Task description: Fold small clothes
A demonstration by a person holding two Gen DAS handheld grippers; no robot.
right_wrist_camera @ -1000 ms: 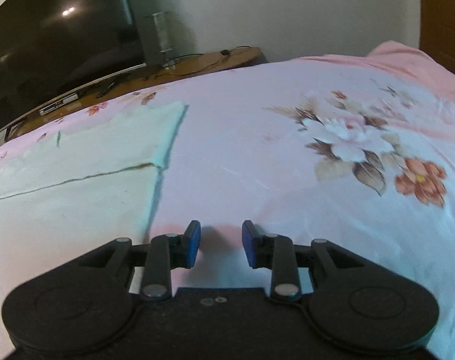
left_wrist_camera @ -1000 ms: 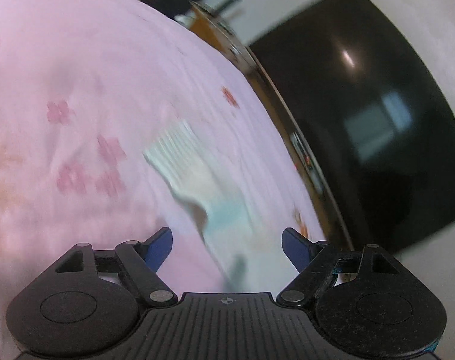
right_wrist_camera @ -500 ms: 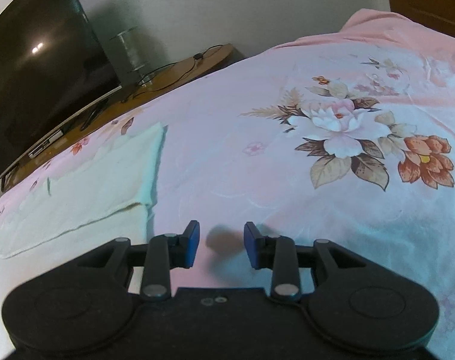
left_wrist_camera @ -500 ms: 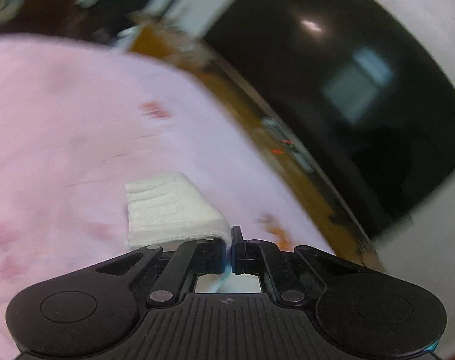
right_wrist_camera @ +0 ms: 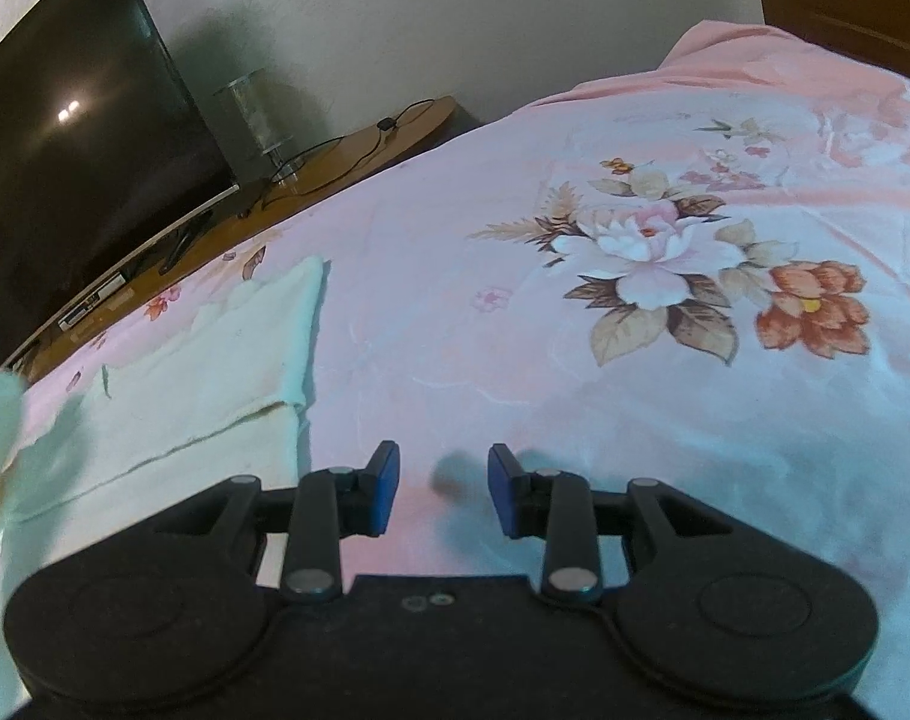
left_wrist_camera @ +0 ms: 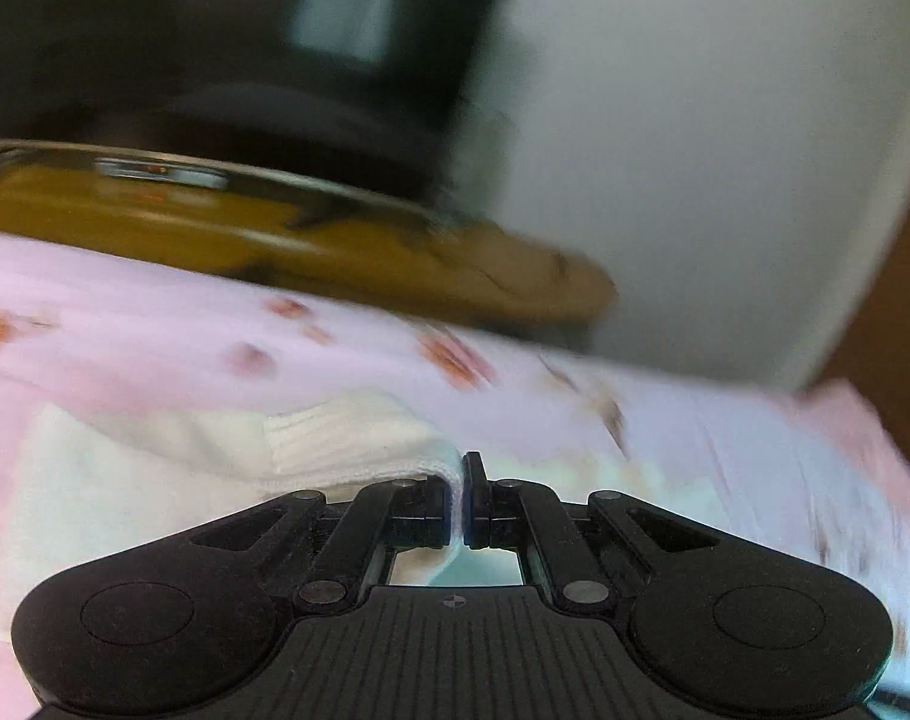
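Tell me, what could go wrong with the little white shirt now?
1. The left gripper pinches only a thin edge of the white garment, so the cloth might slip out mid-fold.
2. The left wrist view is blurred, suggesting fast motion; the lifted part could land crooked.
3. The right gripper is open over the pink bedsheet, not pinning the garment, so the whole piece may drag along instead of folding.
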